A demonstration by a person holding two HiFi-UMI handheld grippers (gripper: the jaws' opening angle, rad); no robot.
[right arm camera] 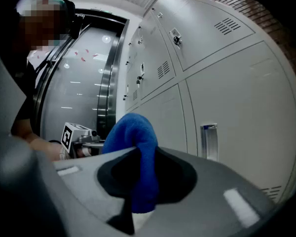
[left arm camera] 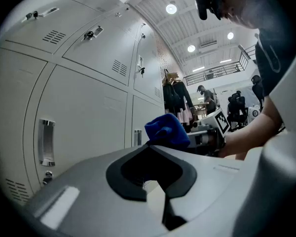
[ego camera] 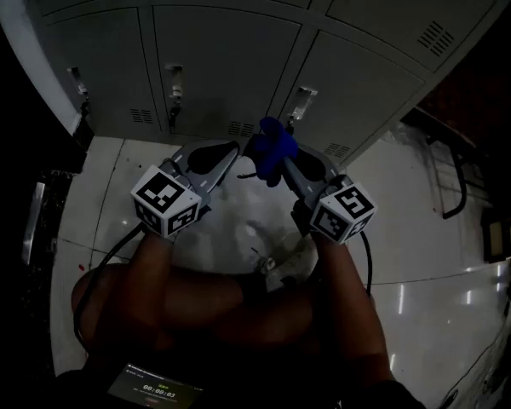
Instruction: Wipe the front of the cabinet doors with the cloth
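Note:
Grey metal cabinet doors (ego camera: 221, 66) with vertical handles (ego camera: 175, 83) stand in front of me, low near the floor. My right gripper (ego camera: 277, 162) is shut on a blue cloth (ego camera: 272, 147), which bulges out above its jaws just short of the doors. In the right gripper view the cloth (right arm camera: 133, 147) hangs folded through the gripper (right arm camera: 138, 152), with a door (right arm camera: 227, 98) and its handle (right arm camera: 209, 141) to the right. My left gripper (ego camera: 232, 149) is beside it, shut and holding nothing. The left gripper view shows its tips (left arm camera: 149, 146) together, with the cloth (left arm camera: 166, 129) just beyond and the doors (left arm camera: 84, 112) at left.
A glossy white floor (ego camera: 238, 220) lies under both grippers. A dark metal frame (ego camera: 447, 177) stands at the right. People (left arm camera: 237, 105) and hanging clothes are far off in the hall. A steel-framed doorway (right arm camera: 84, 88) is at the lockers' far end.

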